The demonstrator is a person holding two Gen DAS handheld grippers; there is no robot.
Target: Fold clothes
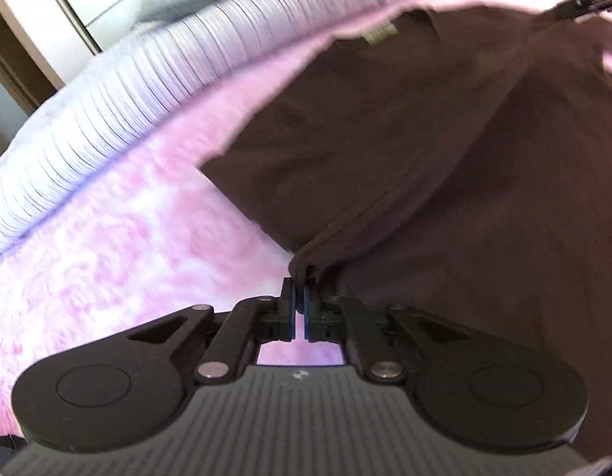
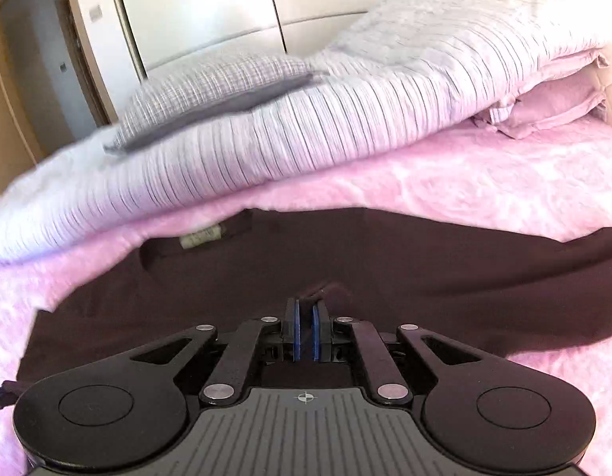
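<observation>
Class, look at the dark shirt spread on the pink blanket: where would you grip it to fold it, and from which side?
Grip the shirt at its near edge, coming in low from the hem side, opposite the neck label. It lies flat, so only a pinched-up ridge gives purchase; the left gripper and right gripper each hold one.

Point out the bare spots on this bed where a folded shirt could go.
Bare fluffy pink blanket lies between the dark brown shirt and the striped white duvet; another patch sits beyond the shirt. The duvet crowds the far side.
</observation>
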